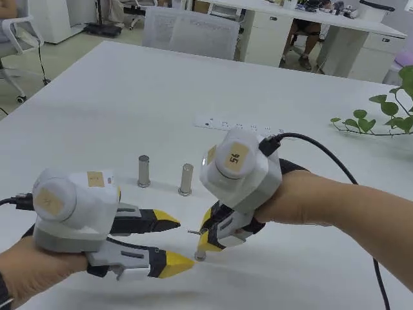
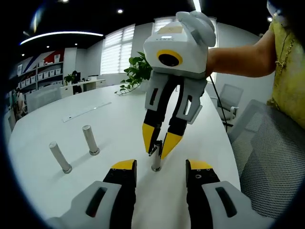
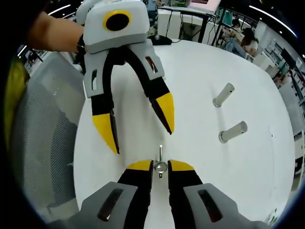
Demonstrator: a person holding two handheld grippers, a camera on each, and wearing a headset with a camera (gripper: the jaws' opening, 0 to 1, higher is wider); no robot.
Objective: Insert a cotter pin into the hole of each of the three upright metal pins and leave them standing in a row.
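Two bare metal pins (image 1: 144, 171) (image 1: 186, 179) stand upright mid-table; the left gripper view has them at left (image 2: 90, 140) (image 2: 60, 157). A third metal pin (image 1: 201, 254) (image 2: 156, 162) stands nearer me. My right gripper (image 1: 205, 236) (image 2: 158, 140) (image 3: 160, 166) hangs over its top, shut on a thin cotter pin (image 1: 193, 231) (image 3: 160, 153) held level at the pin's head. Whether the cotter pin is in the hole I cannot tell. My left gripper (image 1: 175, 242) (image 2: 162, 165) (image 3: 137, 129) stands open just left of that pin, one jaw on each side, touching nothing.
A white power strip (image 1: 232, 123) lies beyond the pins. A green plant (image 1: 387, 113) reaches in at the right edge. A black cable (image 1: 335, 161) runs off the right gripper. A mesh chair (image 1: 190, 32) stands at the table's far side.
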